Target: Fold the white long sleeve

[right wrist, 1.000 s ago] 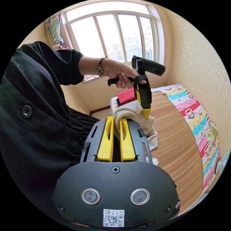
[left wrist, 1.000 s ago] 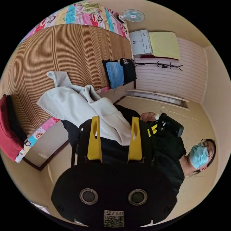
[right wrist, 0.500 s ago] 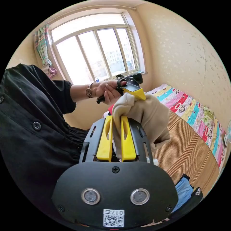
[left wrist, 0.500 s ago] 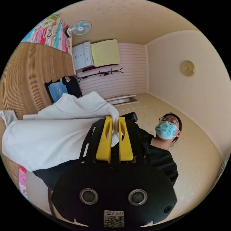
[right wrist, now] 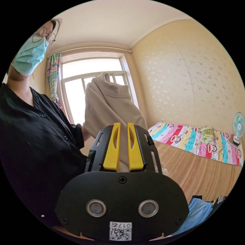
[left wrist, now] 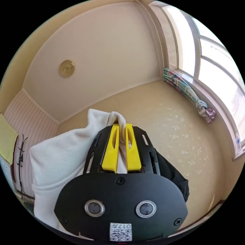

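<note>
Left tool [left wrist: 122, 126]: both yellow jaws closed on a bunched fold of the white long sleeve [left wrist: 63, 155], fabric pinched in the narrow gap and emerging past the tips. From that pinch, garment draped down one side of the black tool body, raised clear of the bed. Behind it in the left gripper view: cream ceiling with round light fitting [left wrist: 66, 68], patterned wall, tied-back striped curtain [left wrist: 190, 95] beside bright window [left wrist: 217, 76], coat rack [left wrist: 20, 155] at the picture's edge. Right tool [right wrist: 123, 126]: both yellow jaws closed on another part of the same white long sleeve [right wrist: 109, 102], cloth rising from between the jaws into a tall hanging mass, lifted in front of the window and above the bed. Person in black buttoned shirt [right wrist: 35, 143] just beside the garment in the right gripper view, wearing a mask and glasses. Bed [right wrist: 204, 173] covered with a striped woven mat, colourful cartoon-print sheet [right wrist: 194, 140] along the wall side. Small fan [right wrist: 238, 125] standing at the far end of the sheet. Blue garment [right wrist: 196, 211] and a dark garment lying at the near edge of the mat, well apart from the raised sleeve.
</note>
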